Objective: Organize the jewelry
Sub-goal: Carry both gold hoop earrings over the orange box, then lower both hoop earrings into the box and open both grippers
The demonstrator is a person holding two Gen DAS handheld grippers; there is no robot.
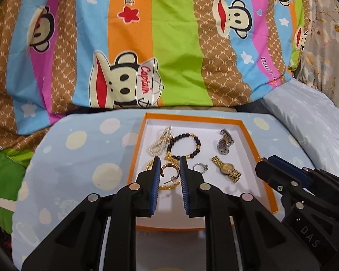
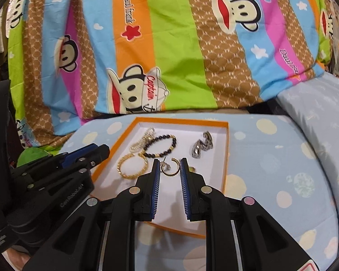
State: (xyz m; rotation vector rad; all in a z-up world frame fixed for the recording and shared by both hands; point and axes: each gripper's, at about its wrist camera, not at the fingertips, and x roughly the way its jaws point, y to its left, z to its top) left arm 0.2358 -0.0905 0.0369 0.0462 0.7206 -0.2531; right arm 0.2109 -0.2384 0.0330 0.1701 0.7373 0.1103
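I have both grippers over the orange-rimmed tray (image 1: 255, 140), which rests on the spotted blue bedding (image 1: 79, 153) in front of a striped cartoon quilt (image 1: 169, 45). My left gripper (image 1: 169, 160) has its fingers parted to a moderate gap and empty, framing the gold hoop earring (image 1: 169, 171) that lies flat on the tray's white floor; my right gripper (image 2: 169, 161) is likewise parted and empty, lined up on the same earring (image 2: 170, 169). Around it lie the gold bangle (image 2: 131, 167), the black bead bracelet (image 1: 184, 145), the pearl strand (image 1: 160, 142), a small ring (image 1: 200, 167), the gold watch (image 1: 227, 169) and the silver watch (image 1: 224, 141). I judge the earring to be the next pick. To do it well I would commit one gripper only, lower until the pads straddle the hoop's band, avoid the bangle just beside it, and close gently, since thin metal may slip or flip.
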